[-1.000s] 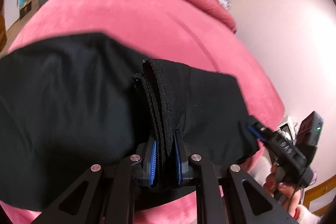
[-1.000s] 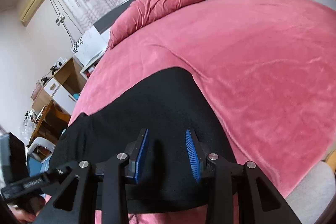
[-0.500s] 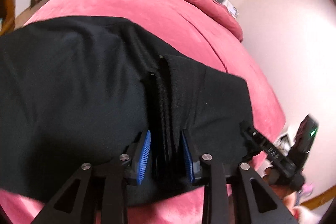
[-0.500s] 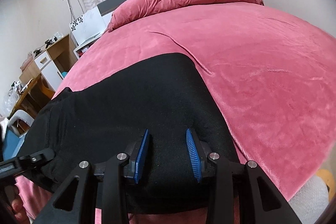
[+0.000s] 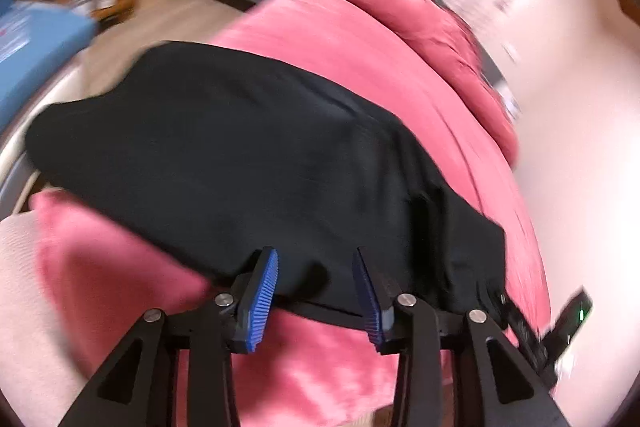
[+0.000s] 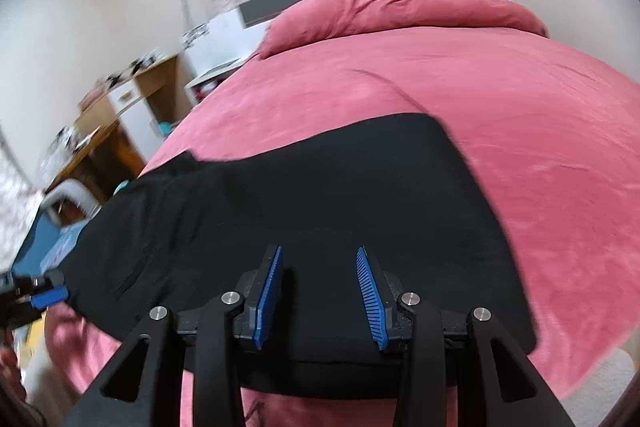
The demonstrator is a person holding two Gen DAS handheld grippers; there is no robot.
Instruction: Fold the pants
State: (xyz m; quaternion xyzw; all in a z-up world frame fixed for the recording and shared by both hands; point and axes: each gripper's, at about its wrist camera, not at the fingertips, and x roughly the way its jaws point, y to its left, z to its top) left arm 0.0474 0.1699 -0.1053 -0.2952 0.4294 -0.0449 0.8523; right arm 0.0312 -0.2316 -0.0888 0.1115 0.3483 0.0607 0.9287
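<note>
The black pants (image 5: 248, 163) lay flat near the edge of the pink bed (image 6: 480, 99). A moment earlier my left gripper (image 5: 316, 283) pinched their bunched waistband; now its fingers stood apart, empty. My right gripper (image 6: 318, 287) was likewise spread, holding nothing, so I judged that fold laid.

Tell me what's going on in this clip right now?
A person with a handheld gripper in each hand is folding black pants on a bed with a pink bedspread. The pants lie spread flat near the bed's edge. Both the left gripper and the right gripper are open with nothing between their fingers, poised just above the near edge of the fabric. The left view is motion-blurred, so finer detail is unclear.
</note>
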